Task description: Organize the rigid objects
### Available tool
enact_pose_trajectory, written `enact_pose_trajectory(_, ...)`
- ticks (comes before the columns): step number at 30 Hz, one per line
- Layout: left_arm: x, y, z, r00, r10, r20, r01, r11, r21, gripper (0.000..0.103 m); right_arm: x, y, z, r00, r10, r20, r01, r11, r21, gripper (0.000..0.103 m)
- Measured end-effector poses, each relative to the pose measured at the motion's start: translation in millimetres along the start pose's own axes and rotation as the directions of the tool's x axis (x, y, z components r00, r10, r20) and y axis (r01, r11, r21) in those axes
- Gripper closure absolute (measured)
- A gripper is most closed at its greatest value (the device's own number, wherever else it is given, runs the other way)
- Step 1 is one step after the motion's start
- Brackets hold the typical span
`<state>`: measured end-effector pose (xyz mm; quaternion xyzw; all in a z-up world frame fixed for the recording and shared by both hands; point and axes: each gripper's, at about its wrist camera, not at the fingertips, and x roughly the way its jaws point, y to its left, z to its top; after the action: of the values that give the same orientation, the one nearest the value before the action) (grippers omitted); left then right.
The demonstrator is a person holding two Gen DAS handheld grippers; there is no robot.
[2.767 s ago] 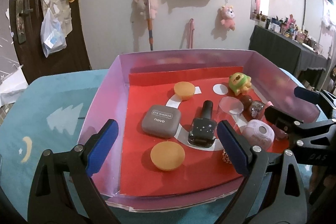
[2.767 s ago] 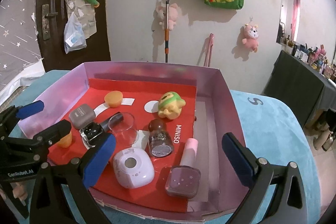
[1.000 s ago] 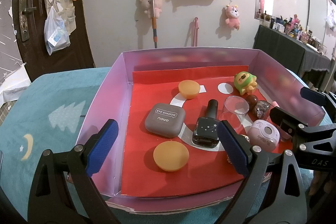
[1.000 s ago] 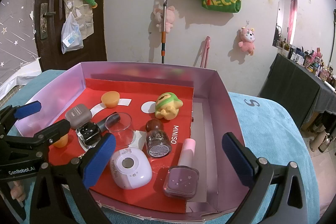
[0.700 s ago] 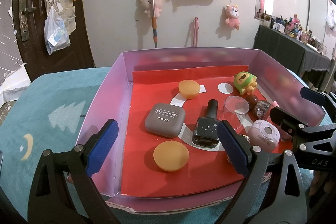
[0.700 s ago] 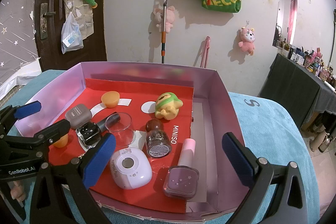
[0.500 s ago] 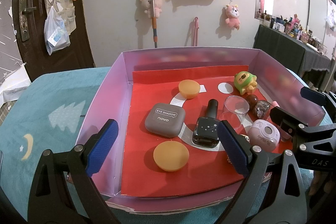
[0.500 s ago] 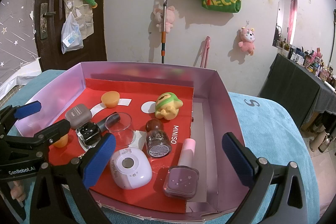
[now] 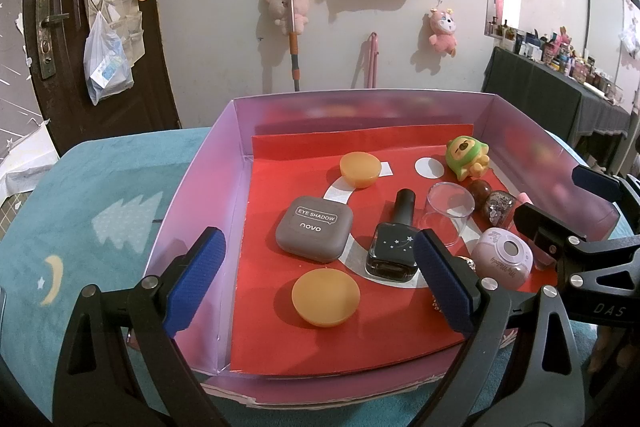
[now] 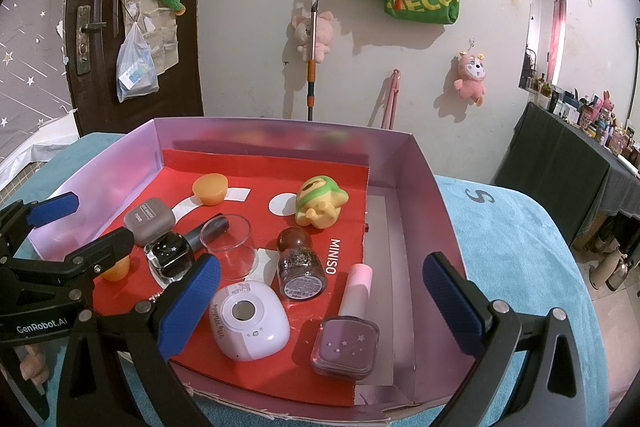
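Left wrist view: we hold the left tongs [image 9: 316, 281] wide apart and empty, low over the near edge of the box [image 9: 200, 187]; inside it lie the grey case [image 9: 314, 229], two orange discs [image 9: 325, 297], the black bottle [image 9: 390, 247] on its side, the clear cup [image 9: 448, 213] and the green toy [image 9: 466, 159]. Whether these lie sorted or await sorting, we cannot judge; for any grasp, we approach from above, centre the blue pads on the flat sides, and keep clear of neighbours. The right pad hides a small item behind it.

Right wrist view: the right tongs [image 10: 320, 305] also stand wide apart, holding nothing, above the white round gadget [image 10: 250, 321] and the purple bottle [image 10: 348, 339]; the glitter bottle [image 10: 298, 267] lies between; the left tongs cover one orange disc; the teal surface [image 10: 520, 247] is cut off at the right.
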<state>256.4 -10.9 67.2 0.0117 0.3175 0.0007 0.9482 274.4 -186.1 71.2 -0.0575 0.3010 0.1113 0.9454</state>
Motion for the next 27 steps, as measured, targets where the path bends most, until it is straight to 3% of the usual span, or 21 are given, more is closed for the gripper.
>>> enact_pose_trajectory(27, 1.6, 0.2, -2.6, 1.000, -0.009, -0.005, 0.009, 1.000, 0.008, 0.007, 0.5, -0.4, -0.2, 1.000, -0.008, -0.003, 0.008, 1.000, -0.006, 0.000)
